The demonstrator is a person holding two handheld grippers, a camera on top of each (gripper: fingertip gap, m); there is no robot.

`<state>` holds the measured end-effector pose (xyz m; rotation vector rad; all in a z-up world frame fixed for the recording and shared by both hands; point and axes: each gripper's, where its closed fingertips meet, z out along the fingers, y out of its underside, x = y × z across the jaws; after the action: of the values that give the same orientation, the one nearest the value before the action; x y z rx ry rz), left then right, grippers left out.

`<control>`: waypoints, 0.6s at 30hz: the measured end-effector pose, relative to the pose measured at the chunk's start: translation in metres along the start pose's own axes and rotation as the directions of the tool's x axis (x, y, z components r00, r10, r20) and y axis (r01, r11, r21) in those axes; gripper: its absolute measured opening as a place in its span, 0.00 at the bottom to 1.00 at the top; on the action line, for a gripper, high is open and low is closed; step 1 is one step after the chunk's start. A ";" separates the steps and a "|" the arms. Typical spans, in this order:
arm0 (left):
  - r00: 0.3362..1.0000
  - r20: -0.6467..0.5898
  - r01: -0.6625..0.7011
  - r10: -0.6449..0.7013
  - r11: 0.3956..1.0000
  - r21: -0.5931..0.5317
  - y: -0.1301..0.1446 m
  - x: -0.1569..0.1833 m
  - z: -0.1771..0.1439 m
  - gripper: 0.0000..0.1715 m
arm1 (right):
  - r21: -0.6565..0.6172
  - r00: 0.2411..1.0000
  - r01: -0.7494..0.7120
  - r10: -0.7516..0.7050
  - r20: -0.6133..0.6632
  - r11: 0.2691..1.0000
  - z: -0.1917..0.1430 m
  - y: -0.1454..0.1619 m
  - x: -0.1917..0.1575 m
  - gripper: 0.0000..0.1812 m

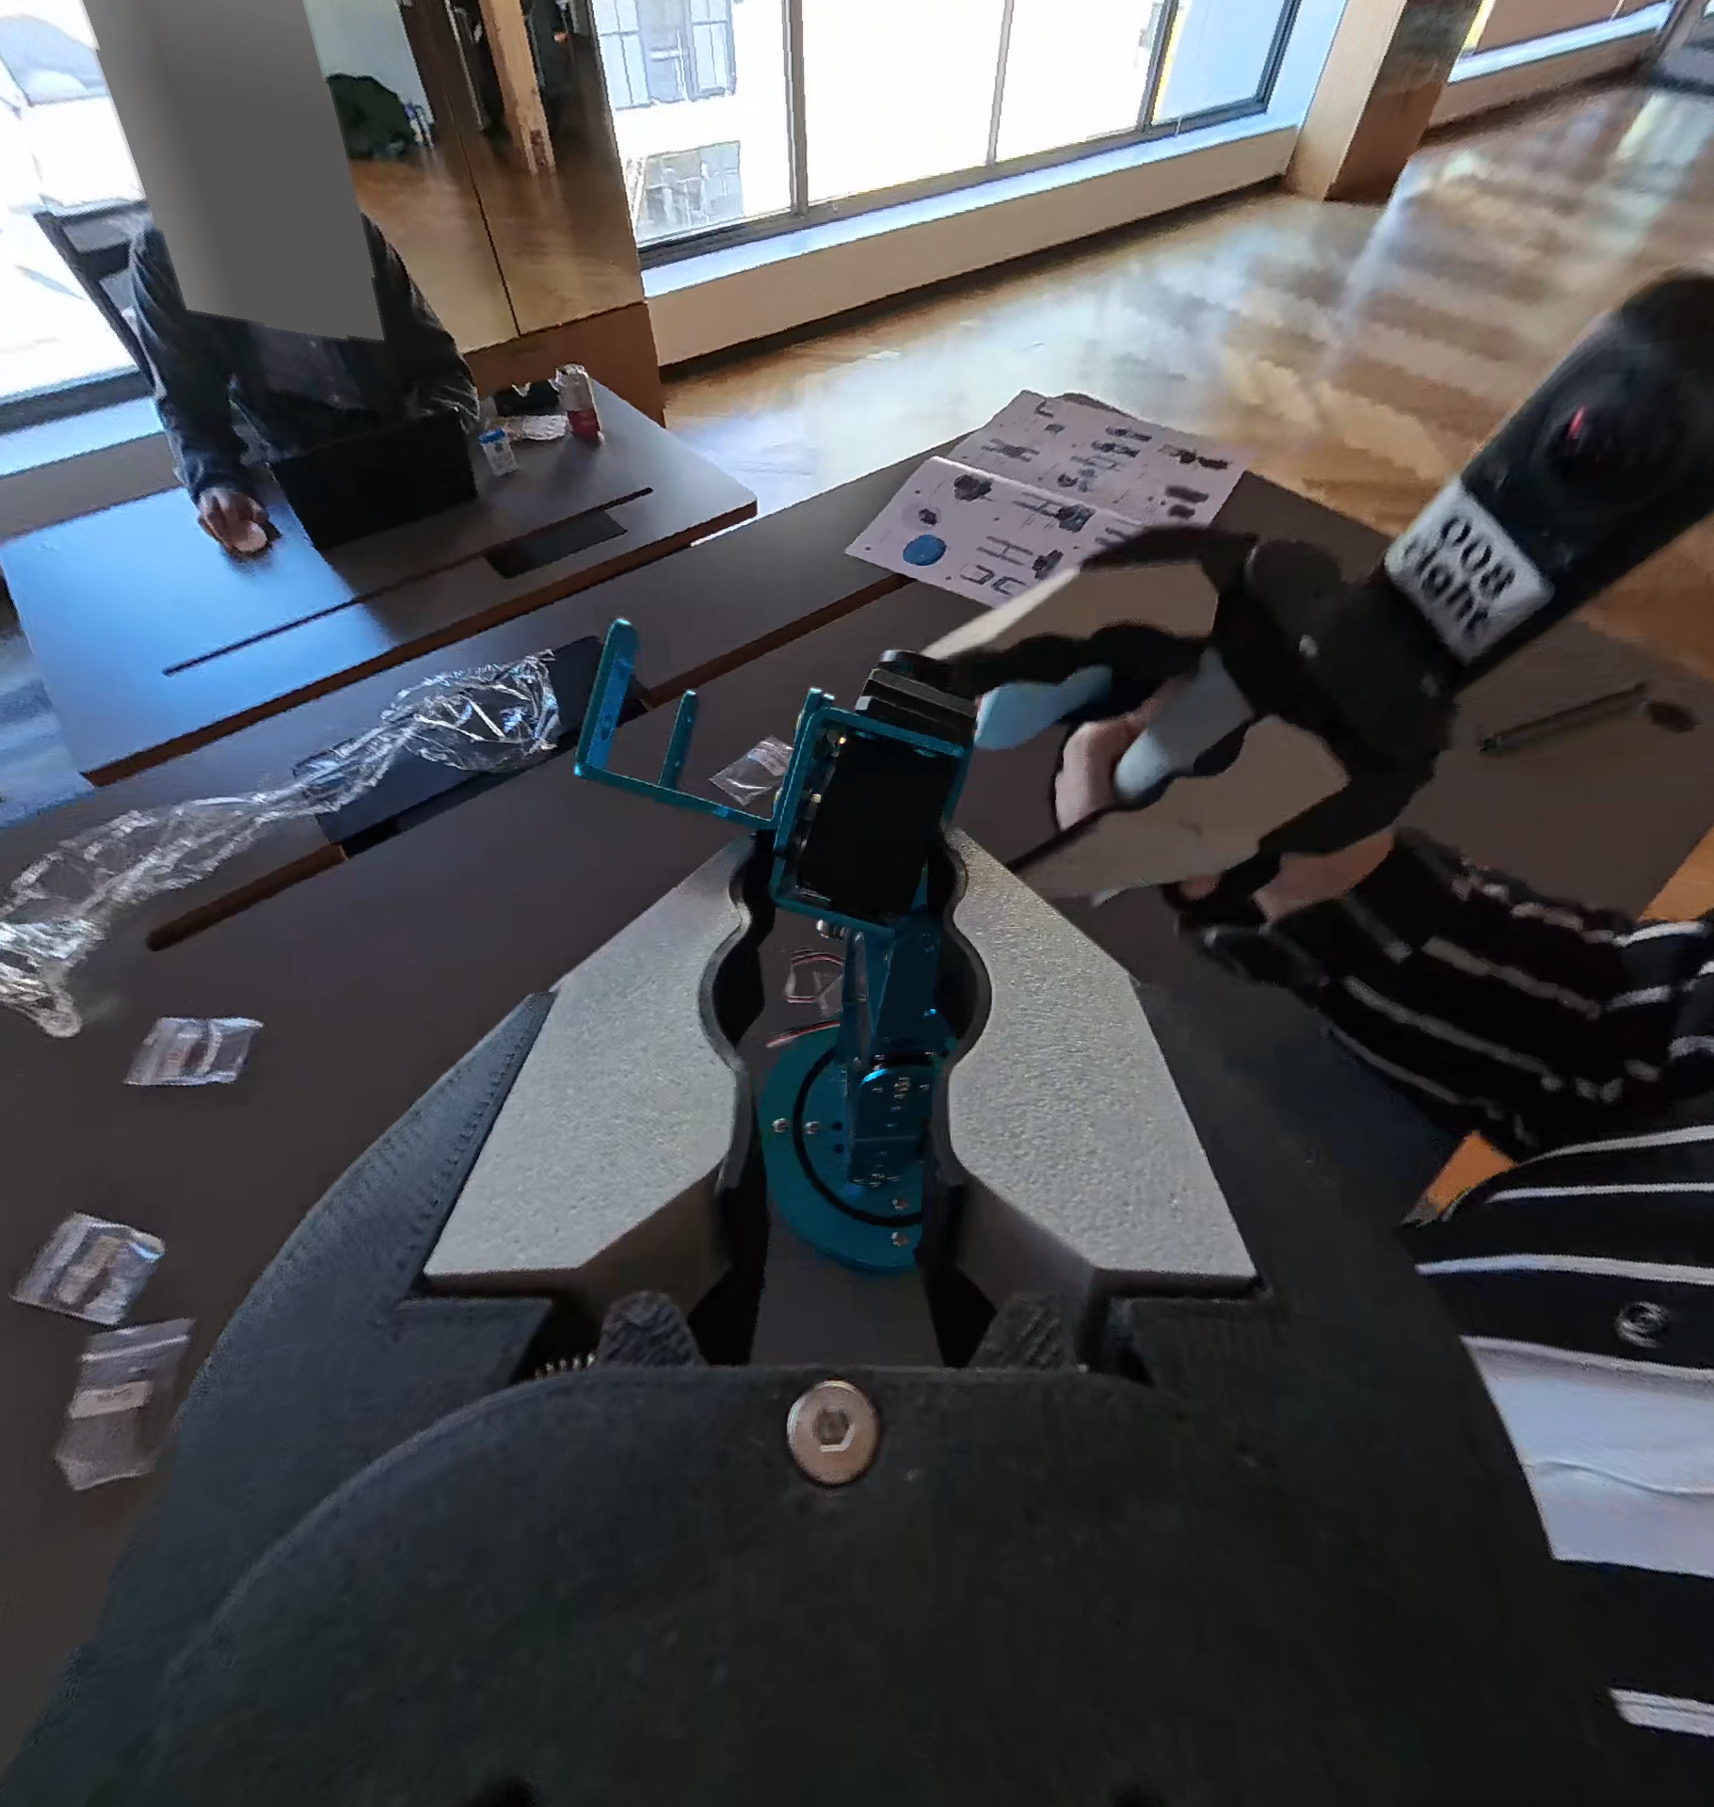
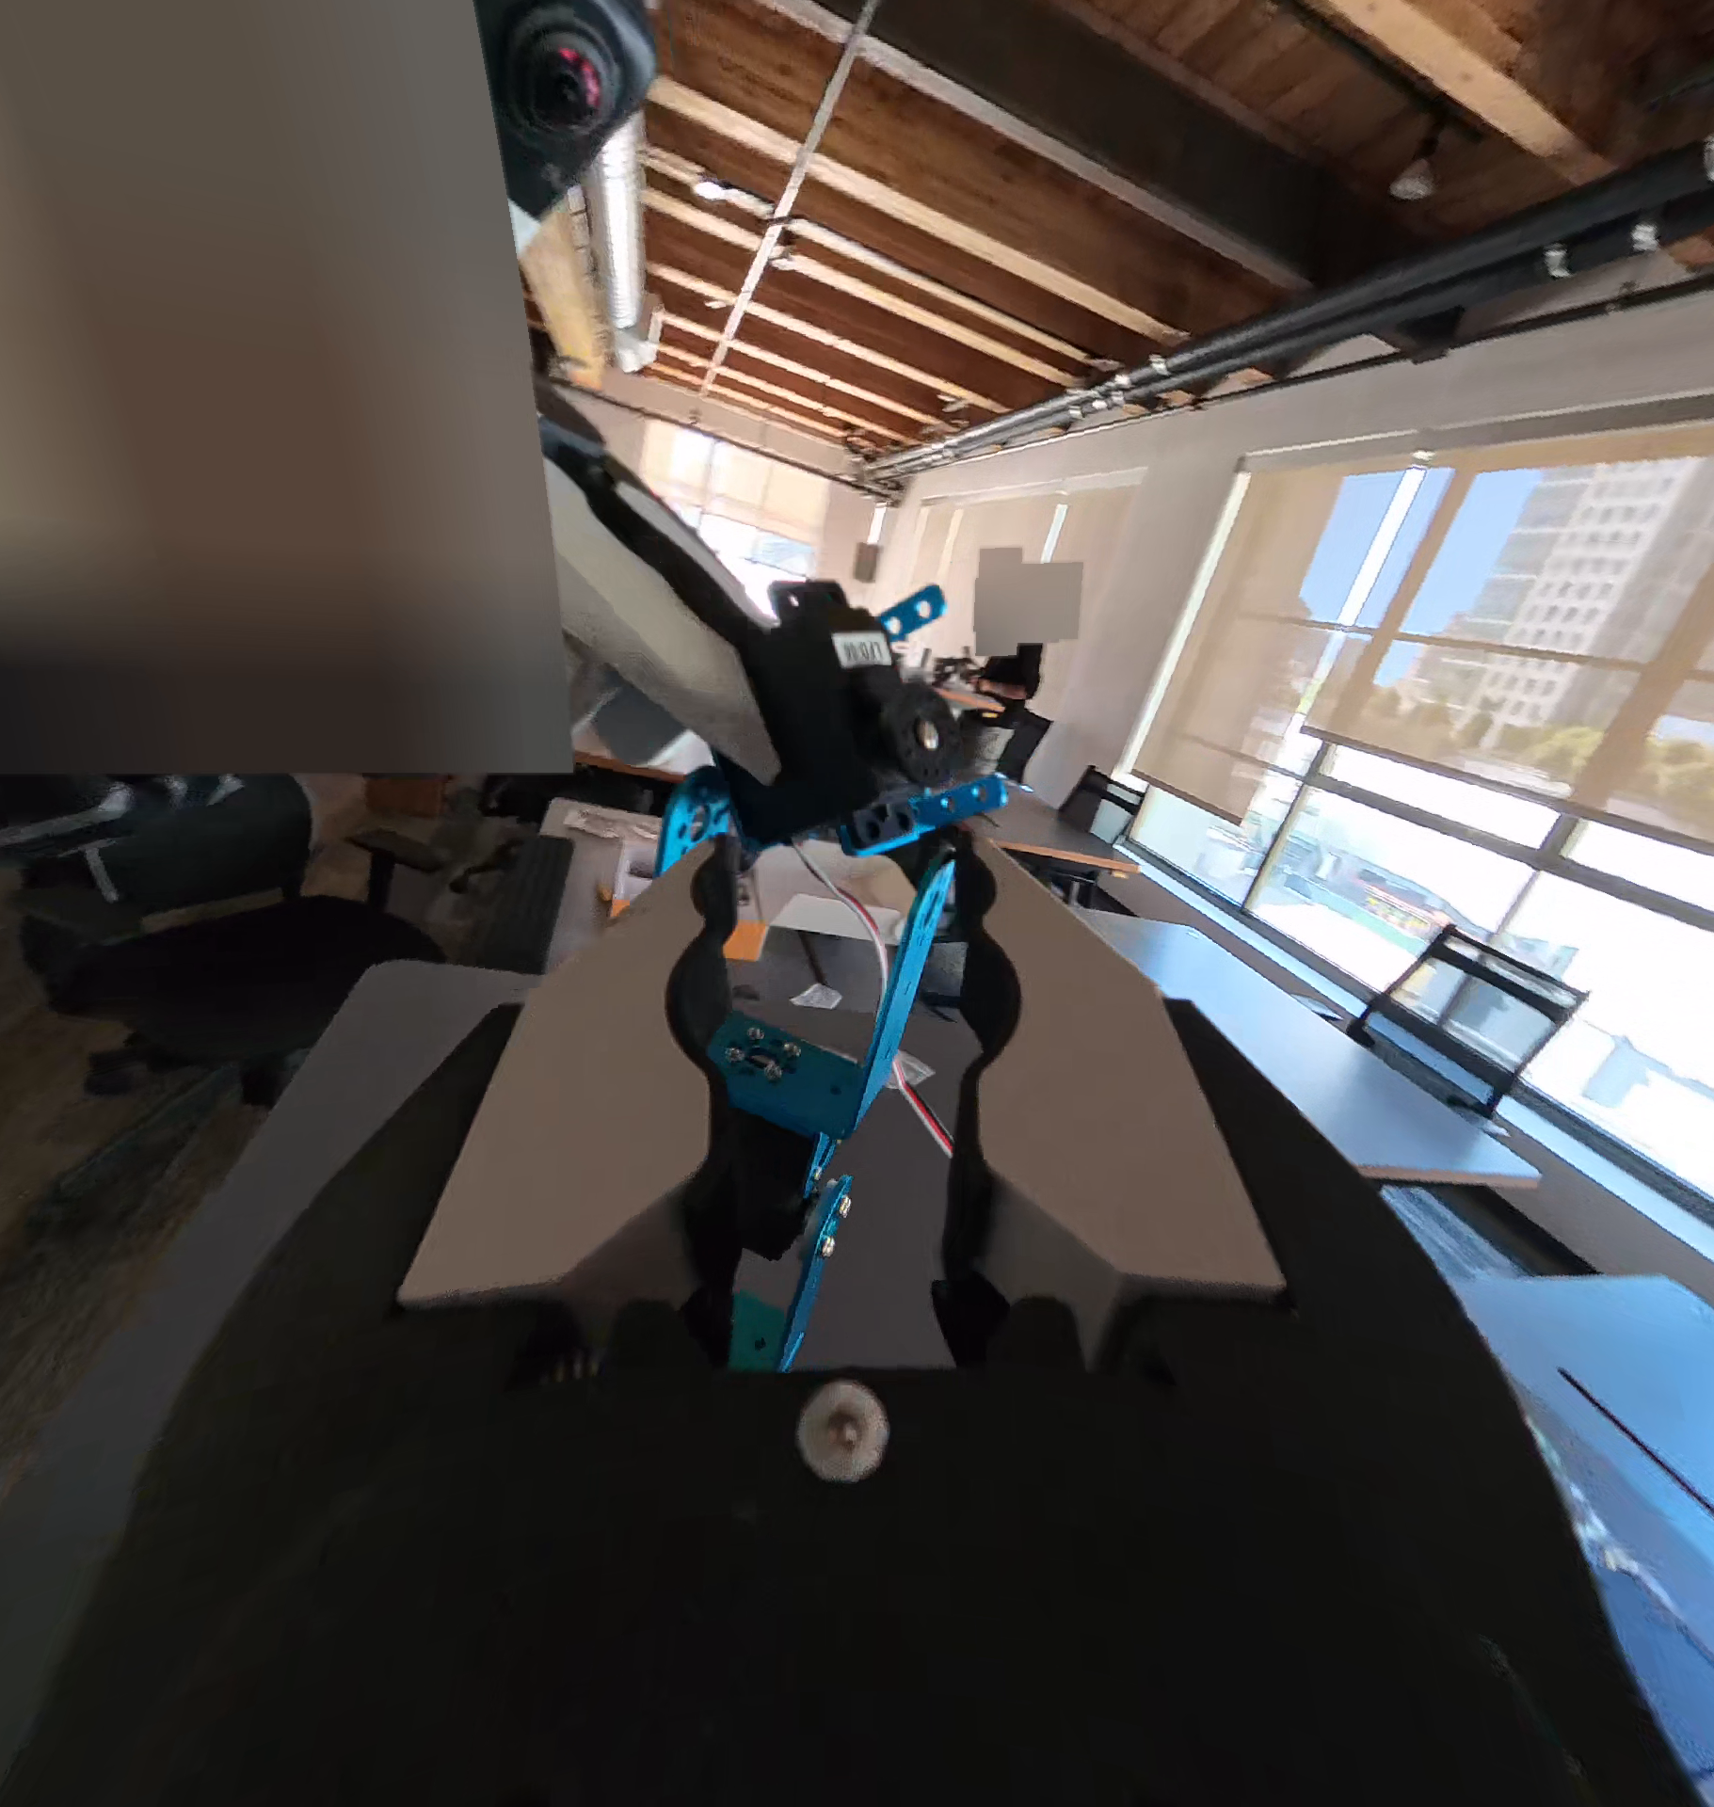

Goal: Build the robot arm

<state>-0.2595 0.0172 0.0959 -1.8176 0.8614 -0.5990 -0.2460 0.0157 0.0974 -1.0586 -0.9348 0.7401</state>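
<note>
Both views are lit by strong daylight from the large windows (image 1: 931,88), which are blown out to near white; glare is thrown across the wooden floor (image 1: 1322,293) and a sheen along the dark table (image 1: 442,929). Straight lines are bent towards the edges by the wide-angle lens; the right gripper (image 1: 970,704) is smeared by motion blur; in the right wrist view the near parts are left in deep shadow against the bright panes (image 2: 1518,782).

Spreading across the frame, a dark brown table (image 1: 461,939) with a long slot, bearing a crumpled sheet of clear plastic wrap (image 1: 246,812) at left, several small clear parts bags (image 1: 193,1051) nearer the edge, a printed instruction sheet (image 1: 1048,499) lying flat at the far side, and the blue round base (image 1: 813,1164) of a metal assembly standing upright.
</note>
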 end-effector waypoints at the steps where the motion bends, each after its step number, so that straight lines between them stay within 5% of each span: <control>1: 0.999 0.007 -0.032 0.032 0.999 -0.002 0.000 0.001 0.000 0.17 | -0.005 0.999 0.018 -0.018 0.037 1.000 -0.001 -0.004 0.000 0.25; 10: 0.933 0.094 -0.331 0.346 0.932 -0.150 -0.003 0.005 0.006 0.17 | -0.161 0.863 0.358 -0.260 0.433 0.920 0.012 -0.022 -0.005 0.19; 18: 0.819 0.112 -0.507 0.563 0.801 -0.319 -0.010 0.007 0.010 0.17 | -0.192 0.758 0.576 -0.432 0.489 0.794 0.011 -0.023 0.007 0.24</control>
<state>-0.2449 0.0200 0.1018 -1.7187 1.3045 0.0806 -0.2515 0.0183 0.1234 -0.8691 -1.7001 0.3463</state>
